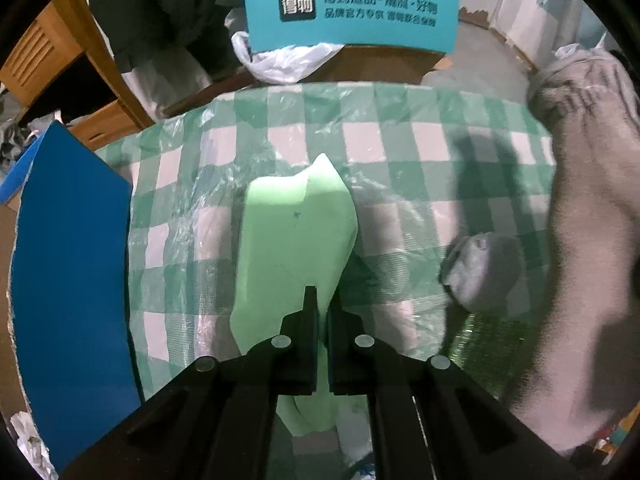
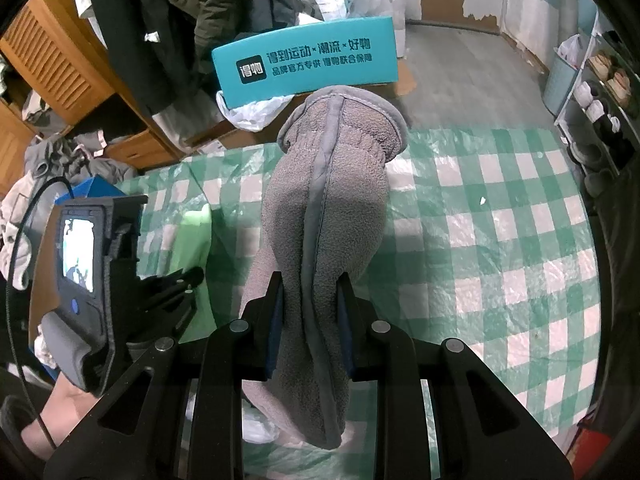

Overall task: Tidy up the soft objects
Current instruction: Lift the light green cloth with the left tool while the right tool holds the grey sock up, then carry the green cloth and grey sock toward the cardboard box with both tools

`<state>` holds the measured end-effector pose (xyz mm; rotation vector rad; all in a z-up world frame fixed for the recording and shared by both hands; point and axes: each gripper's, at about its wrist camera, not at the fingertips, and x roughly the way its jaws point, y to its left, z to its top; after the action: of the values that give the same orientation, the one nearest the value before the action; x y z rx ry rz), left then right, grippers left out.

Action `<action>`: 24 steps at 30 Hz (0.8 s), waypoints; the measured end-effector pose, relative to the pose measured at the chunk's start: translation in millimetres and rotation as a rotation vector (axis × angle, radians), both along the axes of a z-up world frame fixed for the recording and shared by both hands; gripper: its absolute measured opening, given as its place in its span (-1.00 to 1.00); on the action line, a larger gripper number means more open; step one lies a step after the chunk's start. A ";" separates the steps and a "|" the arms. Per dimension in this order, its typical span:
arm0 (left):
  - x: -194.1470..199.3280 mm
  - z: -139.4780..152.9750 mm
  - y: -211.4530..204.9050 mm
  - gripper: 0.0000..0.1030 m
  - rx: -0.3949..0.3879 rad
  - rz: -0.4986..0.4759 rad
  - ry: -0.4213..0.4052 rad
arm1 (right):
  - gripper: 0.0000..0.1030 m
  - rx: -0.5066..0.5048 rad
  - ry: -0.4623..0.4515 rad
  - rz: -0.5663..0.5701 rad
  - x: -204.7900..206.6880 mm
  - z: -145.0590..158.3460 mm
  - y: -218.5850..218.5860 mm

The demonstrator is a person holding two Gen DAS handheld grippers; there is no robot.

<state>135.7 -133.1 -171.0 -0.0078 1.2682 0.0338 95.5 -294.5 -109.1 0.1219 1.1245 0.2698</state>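
Left hand-held gripper point(image 1: 322, 300) was pinching the near end of a light green foam piece point(image 1: 294, 240); its jaws were nearly pressed together with only a thin strip of foam between them. The foam ran away from the gripper over the table point(image 1: 400, 136), which carried a green-and-white checked cloth under clear plastic film. Whether the foam's far tip touched the cloth, can't tell.

Right hand-held gripper point(image 2: 310, 280) was clamped on a grey fleece glove point(image 2: 324, 184), one finger on each side of the glove's body. The glove's elastic cuff pointed away from the gripper, toward the teal box point(image 2: 306, 62). The glove's finger end hung down below the jaws.

From the left wrist view the same grey fleece glove point(image 1: 588, 216) sat to the right of the foam, blurred, with one rounded part of it lower and nearer the foam. A green glittery patch point(image 1: 486, 344) showed under the glove; can't identify it.

Teal box point(image 1: 350, 20) with printed Chinese text stood beyond the table's far edge, straight past the foam. White plastic bag point(image 1: 280, 60) lay at the box's base. Blue board point(image 1: 72, 288) stood left of the foam at the table's left edge.

Right wrist view: left gripper's body with a lit screen point(image 2: 78, 252) was left of the glove.
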 end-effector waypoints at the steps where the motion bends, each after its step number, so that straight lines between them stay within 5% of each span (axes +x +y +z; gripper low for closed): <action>1: -0.5 3.4 0.9 -0.95 -0.015 -0.003 -0.004 | -0.56 0.000 -0.002 0.001 0.0 1.2 0.3; 13: -14.5 38.3 17.2 -0.95 -0.123 -0.006 -0.060 | -0.56 0.004 -0.029 0.018 -4.2 15.0 6.7; 24: -32.1 78.2 33.7 -0.95 -0.129 -0.004 -0.138 | -0.56 0.011 -0.061 0.051 -13.9 33.1 21.1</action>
<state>103.6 -99.4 -92.7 -0.1169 1.1310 -0.0506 81.6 -273.3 -76.0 0.0938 1.0664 0.3230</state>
